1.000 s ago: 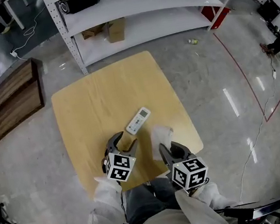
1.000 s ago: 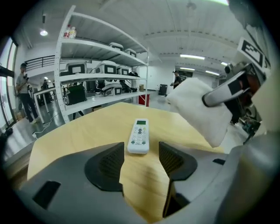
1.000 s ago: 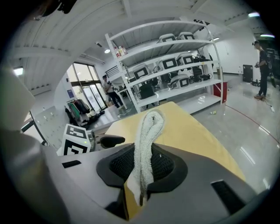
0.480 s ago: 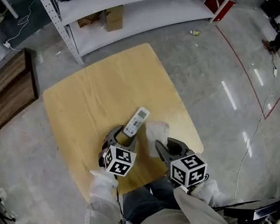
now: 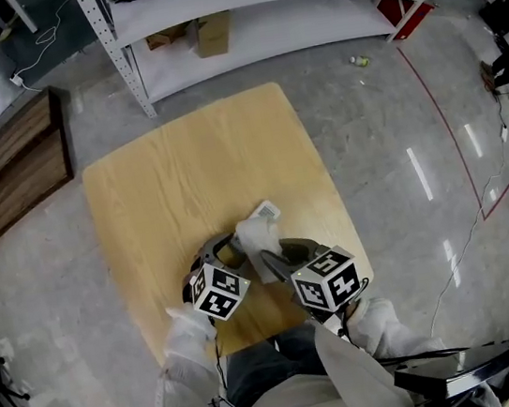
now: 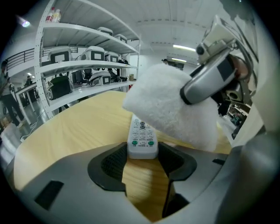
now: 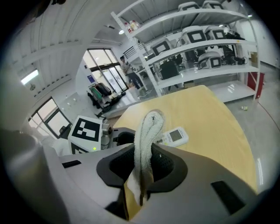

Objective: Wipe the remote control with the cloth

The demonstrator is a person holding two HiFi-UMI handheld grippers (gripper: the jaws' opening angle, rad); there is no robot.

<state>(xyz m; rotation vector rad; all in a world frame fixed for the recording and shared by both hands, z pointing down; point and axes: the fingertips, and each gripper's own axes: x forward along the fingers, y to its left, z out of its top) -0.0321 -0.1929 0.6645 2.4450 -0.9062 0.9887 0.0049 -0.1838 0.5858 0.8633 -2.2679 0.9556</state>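
Observation:
The white remote control (image 5: 263, 212) lies on the wooden table (image 5: 166, 182) near its front edge. My left gripper (image 5: 226, 247) has the remote's (image 6: 142, 140) near end between its jaws, which are closing, pads against both sides. My right gripper (image 5: 277, 256) is shut on a folded white cloth (image 5: 252, 238). The cloth (image 6: 170, 109) hangs over the middle of the remote and hides its far half in the left gripper view. In the right gripper view the cloth (image 7: 146, 140) stands edge-on between the pads, with the remote's (image 7: 175, 136) display end just beyond it.
A white metal shelf unit (image 5: 237, 20) stands beyond the table, with a cardboard box (image 5: 210, 34) on its lower level. A dark wooden board (image 5: 6, 187) lies on the floor at the left. Polished grey floor surrounds the table.
My right gripper has swung left and forward, bringing the cloth over the remote. My left gripper has moved up onto the remote's near end.

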